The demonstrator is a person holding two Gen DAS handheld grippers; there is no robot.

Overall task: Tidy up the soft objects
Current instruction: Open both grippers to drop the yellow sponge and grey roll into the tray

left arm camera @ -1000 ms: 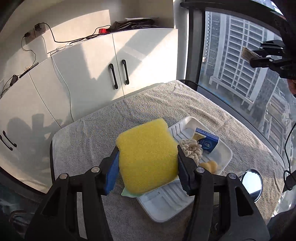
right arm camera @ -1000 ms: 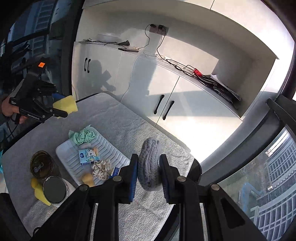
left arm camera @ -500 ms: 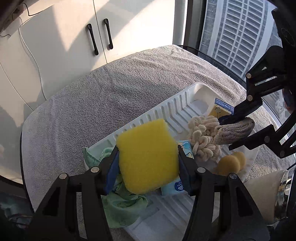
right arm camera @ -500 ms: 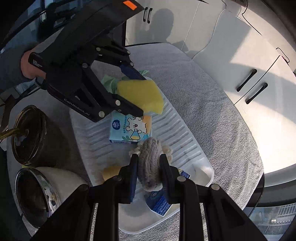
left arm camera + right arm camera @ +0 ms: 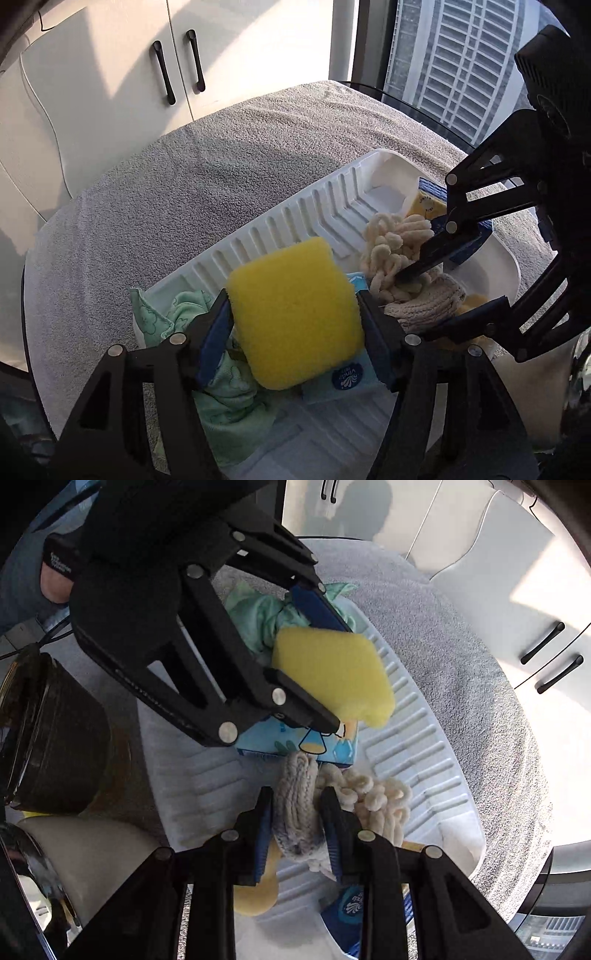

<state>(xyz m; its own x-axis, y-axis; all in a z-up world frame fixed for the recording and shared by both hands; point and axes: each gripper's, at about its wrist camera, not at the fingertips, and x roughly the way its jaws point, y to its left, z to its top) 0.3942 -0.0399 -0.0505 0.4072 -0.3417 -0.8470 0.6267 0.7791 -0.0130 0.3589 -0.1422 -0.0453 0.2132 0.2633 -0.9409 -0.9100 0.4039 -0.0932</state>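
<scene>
A white ribbed tray [image 5: 295,218] lies on the towel-covered table. Over its near end my left gripper [image 5: 295,325] has the yellow sponge [image 5: 295,314] between its pads. Its jaws are opening, and the pads still touch the sponge's sides. Below the sponge lie a green cloth [image 5: 173,314] and a blue tissue pack [image 5: 347,376]. My right gripper [image 5: 297,812] points down into the tray with a grey knitted pad [image 5: 295,805] between its pads. These jaws are opening too, and the pad rests beside a cream looped cloth [image 5: 384,801].
A small round yellow sponge [image 5: 258,893] and a second blue pack [image 5: 347,908] lie in the tray's corner. A dark glass jar [image 5: 44,731] and a shiny metal lid [image 5: 22,856] stand left of the tray. The grey towel [image 5: 166,177] ends before white cabinets [image 5: 177,62].
Both grippers have come down from above the table into the tray, carrying the sponge and the knitted pad. Both pairs of jaws stand a little wider than before.
</scene>
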